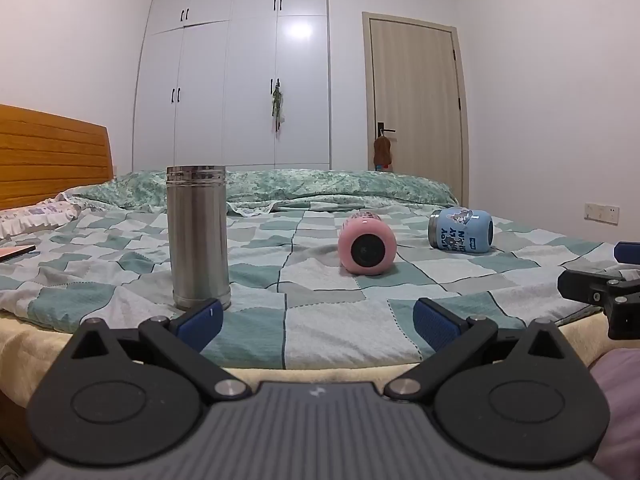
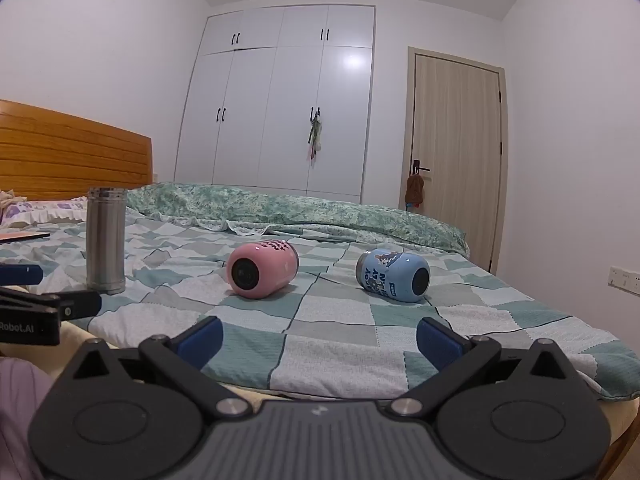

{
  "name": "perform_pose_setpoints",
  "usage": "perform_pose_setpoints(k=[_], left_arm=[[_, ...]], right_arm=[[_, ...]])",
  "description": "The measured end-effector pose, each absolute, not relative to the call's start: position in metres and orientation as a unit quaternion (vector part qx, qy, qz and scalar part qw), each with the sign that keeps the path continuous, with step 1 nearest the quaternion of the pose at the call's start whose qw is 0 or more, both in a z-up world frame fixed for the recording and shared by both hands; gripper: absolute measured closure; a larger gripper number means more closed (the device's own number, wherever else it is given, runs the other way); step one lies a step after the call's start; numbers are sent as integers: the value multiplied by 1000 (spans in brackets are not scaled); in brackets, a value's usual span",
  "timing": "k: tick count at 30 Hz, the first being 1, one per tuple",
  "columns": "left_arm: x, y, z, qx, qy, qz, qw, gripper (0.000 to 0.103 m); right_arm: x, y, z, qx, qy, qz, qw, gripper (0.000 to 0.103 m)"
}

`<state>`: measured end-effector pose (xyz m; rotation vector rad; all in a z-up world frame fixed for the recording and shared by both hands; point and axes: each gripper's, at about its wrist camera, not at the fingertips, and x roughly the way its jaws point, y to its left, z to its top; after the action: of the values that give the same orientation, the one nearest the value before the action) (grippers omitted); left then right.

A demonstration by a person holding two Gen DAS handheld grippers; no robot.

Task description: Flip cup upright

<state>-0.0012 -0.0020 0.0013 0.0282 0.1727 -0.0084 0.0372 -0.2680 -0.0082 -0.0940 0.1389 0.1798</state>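
Both tongs, left [image 1: 316, 322] and right [image 2: 319, 338], are wide and empty near the bed [image 2: 340, 364] edge; pink cup [image 2: 262, 269] and blue cup [image 2: 393, 275] lie sideways, ungrasped.

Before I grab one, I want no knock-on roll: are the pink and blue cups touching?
Apart. The right wrist view shows the pink cup and blue cup lying on their sides with bare quilt between them.
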Motion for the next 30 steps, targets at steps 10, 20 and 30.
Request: perform_pose_setpoints(k=[10, 20, 30], left_arm=[[2, -2, 0, 13, 89, -4, 996, 0], [1, -3, 0, 15, 87, -4, 996, 0], [2, -3, 0, 15, 87, -4, 996, 0]], right_arm=[[37, -268, -8, -47, 70, 90, 992, 0], [37, -268, -8, -47, 70, 90, 992, 0], [37, -268, -8, -47, 70, 90, 992, 0]])
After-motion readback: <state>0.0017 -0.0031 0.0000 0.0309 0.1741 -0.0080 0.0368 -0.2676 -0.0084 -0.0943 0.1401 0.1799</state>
